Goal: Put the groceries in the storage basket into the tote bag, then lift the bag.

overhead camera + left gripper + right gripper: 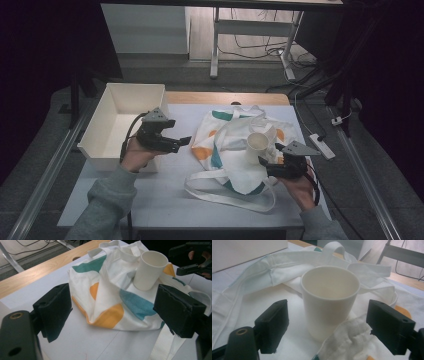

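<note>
The right gripper (264, 163) hovers over the near part of the bag (235, 150), jaws released and spread to either side of the cup (257, 146) without touching it. The cup stands upright on the bag, mid-counter (165, 200). The left gripper (182, 142), jaws also released, is left of the bag, beside the bin (100, 125).

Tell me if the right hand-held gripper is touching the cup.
Apart. The right gripper view shows the right hand-held gripper open, with white bag cloth visible between each jaw and the cup.
</note>
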A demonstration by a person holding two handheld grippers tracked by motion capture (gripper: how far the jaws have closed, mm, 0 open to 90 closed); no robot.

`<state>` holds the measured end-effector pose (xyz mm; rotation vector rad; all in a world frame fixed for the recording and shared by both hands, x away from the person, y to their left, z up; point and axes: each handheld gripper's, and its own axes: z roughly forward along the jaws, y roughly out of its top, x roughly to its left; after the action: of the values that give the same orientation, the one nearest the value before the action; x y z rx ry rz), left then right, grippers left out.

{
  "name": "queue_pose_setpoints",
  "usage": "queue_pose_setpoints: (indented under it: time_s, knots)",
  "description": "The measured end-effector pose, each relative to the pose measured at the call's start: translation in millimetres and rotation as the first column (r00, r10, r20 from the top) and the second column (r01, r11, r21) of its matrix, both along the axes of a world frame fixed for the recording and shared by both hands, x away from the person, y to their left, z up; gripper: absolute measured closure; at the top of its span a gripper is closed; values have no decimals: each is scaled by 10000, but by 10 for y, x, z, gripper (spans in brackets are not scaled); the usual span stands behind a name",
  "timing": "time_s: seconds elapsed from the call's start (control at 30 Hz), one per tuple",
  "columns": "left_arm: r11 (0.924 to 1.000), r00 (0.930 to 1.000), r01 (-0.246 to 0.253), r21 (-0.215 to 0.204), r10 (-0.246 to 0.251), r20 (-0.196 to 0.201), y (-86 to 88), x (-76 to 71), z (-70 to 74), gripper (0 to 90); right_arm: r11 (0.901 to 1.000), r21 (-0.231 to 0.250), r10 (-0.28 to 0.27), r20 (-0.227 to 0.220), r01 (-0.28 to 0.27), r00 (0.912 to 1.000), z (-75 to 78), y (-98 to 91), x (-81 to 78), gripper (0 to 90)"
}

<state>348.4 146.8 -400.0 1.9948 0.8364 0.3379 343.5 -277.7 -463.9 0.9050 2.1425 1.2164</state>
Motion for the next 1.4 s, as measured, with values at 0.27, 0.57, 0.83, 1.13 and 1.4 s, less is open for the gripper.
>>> queue_pose_setpoints:
  time_s: [0.27, 0.57, 0.83, 1.13, 1.4]
  knots:
    - [9996, 9999, 139, 250, -138, -41, -76, -9, -55, 153, 10000, -45, 10, -135, -10, 9999, -21, -51, -23, 209]
    - [9964, 9991, 414, 737, -407, -105, -223, -18, -137, 166, 9985, -469, -281, -304, 266, 9991, -11, -171, -131, 233]
    - [9941, 9985, 507, 960, -485, -251, -333, 9, -231, 173, 9969, -579, -563, -552, 531, 9969, -44, -329, -161, 243]
    - [9918, 9966, 705, 1065, -655, -496, -595, 174, -365, 189, 9966, -678, -517, -715, 469, 9961, -33, -333, -141, 245]
    - [9928, 9968, 573, 1049, -511, -611, -866, 435, -462, 206, 9955, -806, -564, -839, 497, 9949, -53, -337, -130, 246]
